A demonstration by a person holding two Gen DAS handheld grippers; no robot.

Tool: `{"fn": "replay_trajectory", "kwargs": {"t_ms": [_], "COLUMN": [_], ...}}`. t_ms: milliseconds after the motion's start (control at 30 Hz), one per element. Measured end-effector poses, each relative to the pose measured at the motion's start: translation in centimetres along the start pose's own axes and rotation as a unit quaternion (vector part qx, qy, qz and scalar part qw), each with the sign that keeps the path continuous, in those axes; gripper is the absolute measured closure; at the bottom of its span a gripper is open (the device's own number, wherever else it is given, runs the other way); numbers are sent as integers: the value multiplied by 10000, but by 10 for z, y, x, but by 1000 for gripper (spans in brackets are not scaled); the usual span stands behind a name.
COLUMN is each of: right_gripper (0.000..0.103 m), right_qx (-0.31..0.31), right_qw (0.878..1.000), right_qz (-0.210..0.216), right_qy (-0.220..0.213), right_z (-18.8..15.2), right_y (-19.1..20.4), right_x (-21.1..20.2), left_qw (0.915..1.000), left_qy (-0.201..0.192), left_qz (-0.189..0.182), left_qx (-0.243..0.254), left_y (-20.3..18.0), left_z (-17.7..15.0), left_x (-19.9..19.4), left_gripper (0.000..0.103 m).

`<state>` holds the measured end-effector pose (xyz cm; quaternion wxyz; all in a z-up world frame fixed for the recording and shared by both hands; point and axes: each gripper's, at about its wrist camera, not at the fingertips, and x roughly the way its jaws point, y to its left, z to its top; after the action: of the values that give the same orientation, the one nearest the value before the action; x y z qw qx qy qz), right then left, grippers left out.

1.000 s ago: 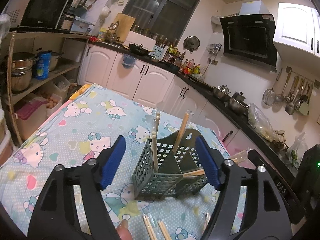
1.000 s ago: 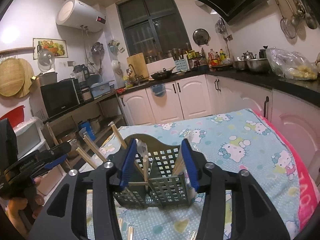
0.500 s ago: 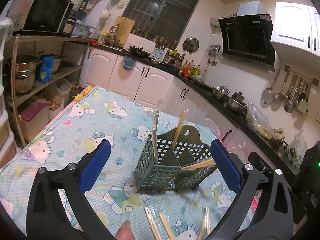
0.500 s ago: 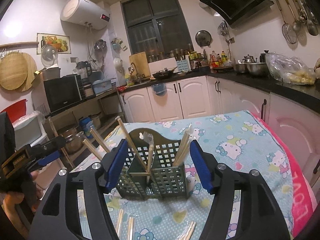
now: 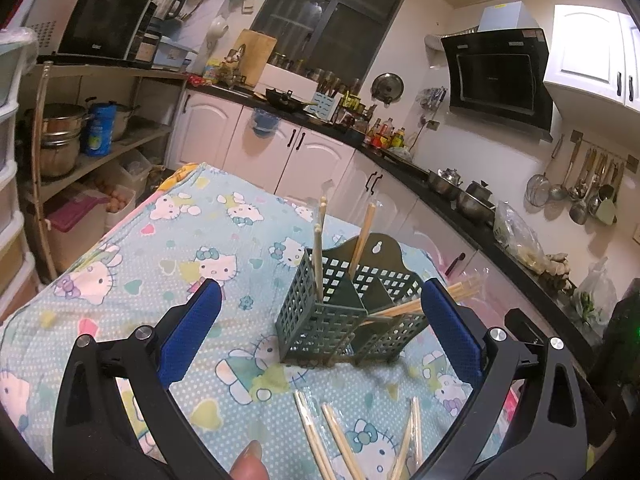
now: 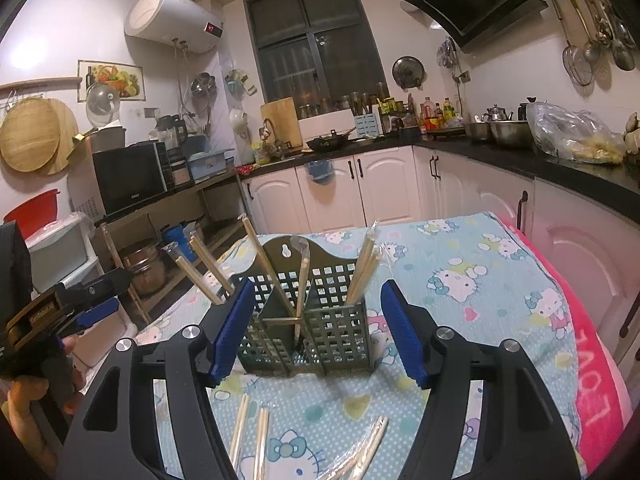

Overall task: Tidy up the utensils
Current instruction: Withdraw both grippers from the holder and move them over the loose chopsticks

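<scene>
A: From the left wrist, why does the left tool (image 5: 316, 328) stand spread wide and empty?

B: It has just been opening; the green slotted caddy (image 5: 352, 312) sits between its pads untouched, chopsticks (image 5: 318, 246) upright inside. Loose chopsticks (image 5: 336, 436) lie on the tabletop (image 5: 160, 248) nearer the camera, with bare cloth to the left.

A: And the right wrist?

B: The right tool (image 6: 316, 334) has also been opening, straddling the caddy (image 6: 308, 328) without pressing. The pink tabletop edge (image 6: 600, 360) runs close on the right.

Warm, dim indoor light; glare on the wall (image 6: 24, 54) upper left; fisheye bending and dark corners; sharp focus.
</scene>
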<state>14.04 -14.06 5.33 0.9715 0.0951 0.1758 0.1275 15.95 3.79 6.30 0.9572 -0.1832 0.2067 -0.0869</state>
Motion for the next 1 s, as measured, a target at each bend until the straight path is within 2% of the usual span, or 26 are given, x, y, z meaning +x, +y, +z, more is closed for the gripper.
{"fn": "replay_trajectory", "kwargs": {"t_ms": [733,1000], "right_gripper": [40,40], "right_qx": [-90,-124], "right_qw": [9993,9987], "right_qz": [-113,-107], "right_qy": [338,476], "right_z": [-26,-35], "right_y": [-7,-9], "right_x": [-21,-22], "left_qw": [9986,9966], "left_qy": [513,809], "left_qz": [59,153], "left_qx": [58,98], "left_y": [-1,2], "left_z": [-39,-54], "left_x": [-1,5], "left_gripper": [12,12]}}
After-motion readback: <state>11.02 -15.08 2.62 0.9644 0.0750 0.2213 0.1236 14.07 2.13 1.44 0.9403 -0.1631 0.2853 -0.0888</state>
